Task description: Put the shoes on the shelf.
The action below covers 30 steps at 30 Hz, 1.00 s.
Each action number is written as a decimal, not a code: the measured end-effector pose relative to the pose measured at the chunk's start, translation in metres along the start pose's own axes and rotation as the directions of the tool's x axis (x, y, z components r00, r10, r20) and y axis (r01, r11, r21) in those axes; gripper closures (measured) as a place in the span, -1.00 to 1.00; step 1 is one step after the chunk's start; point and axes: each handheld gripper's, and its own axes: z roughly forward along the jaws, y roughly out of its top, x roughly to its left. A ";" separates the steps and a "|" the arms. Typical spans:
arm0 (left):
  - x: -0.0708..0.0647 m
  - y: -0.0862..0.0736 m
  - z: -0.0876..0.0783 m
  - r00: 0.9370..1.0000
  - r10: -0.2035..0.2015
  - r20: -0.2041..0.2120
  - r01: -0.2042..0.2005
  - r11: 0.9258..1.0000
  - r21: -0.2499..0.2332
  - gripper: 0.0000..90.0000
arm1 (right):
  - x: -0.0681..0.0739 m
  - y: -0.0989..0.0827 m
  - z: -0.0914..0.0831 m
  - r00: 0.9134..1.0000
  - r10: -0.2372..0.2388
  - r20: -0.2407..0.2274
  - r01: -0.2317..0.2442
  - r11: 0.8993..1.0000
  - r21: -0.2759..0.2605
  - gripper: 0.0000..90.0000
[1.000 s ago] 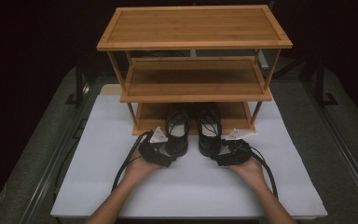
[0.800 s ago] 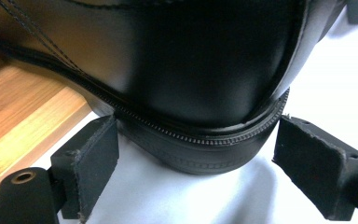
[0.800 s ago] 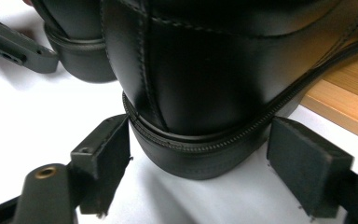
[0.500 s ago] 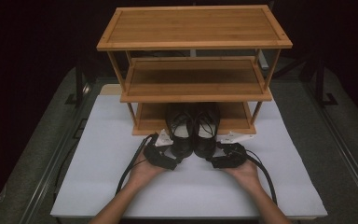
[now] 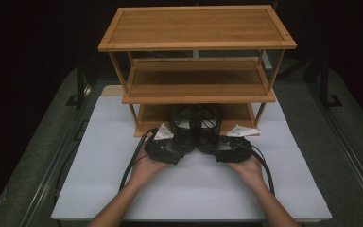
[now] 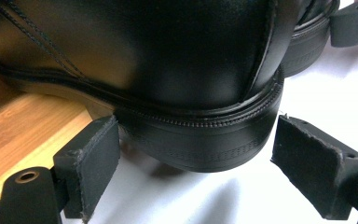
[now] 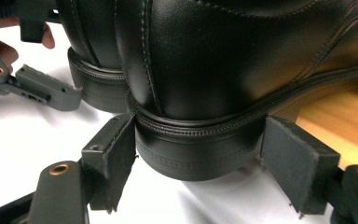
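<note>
At the near edge of the rack's bottom shelf [image 5: 236, 113] we have two black shoes [image 5: 196, 127] side by side, long axes running near to far, heels overhanging the white bench [image 5: 99, 165]. Each heel sits straight ahead of its own hand-held gripper: left hand-held gripper [image 6: 196, 154] and right hand-held gripper [image 7: 200, 156] both straddle a heel, jaws released, the right one's having just been closing.
</note>
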 end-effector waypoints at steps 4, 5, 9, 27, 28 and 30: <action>0.011 0.006 0.003 0.999 -0.034 0.007 0.034 0.999 -0.026 -0.67 | -0.006 0.008 0.004 1.000 0.005 0.002 -0.005 1.000 -0.008 -0.41; 0.013 0.007 0.005 0.999 -0.040 0.009 0.041 0.999 -0.027 -0.66 | -0.008 0.009 0.005 1.000 0.009 0.004 -0.009 1.000 -0.011 -0.41; 0.025 0.013 0.014 0.997 -0.071 0.004 0.071 0.997 -0.034 -0.66 | -0.016 0.015 0.014 1.000 0.014 0.019 -0.014 1.000 -0.006 -0.41; 0.059 0.029 0.051 0.995 -0.092 -0.047 0.092 0.996 0.000 -0.67 | -0.048 0.029 0.050 0.996 0.019 0.092 -0.019 1.000 -0.009 -0.42; 0.059 0.027 0.053 0.996 -0.084 -0.040 0.084 0.996 0.018 -0.67 | -0.048 0.028 0.052 0.995 0.013 0.095 -0.013 1.000 0.001 -0.42; 0.061 0.023 0.056 0.995 -0.097 -0.013 0.097 0.995 0.019 -0.67 | -0.047 0.025 0.056 0.995 0.003 0.104 -0.007 0.999 0.040 -0.43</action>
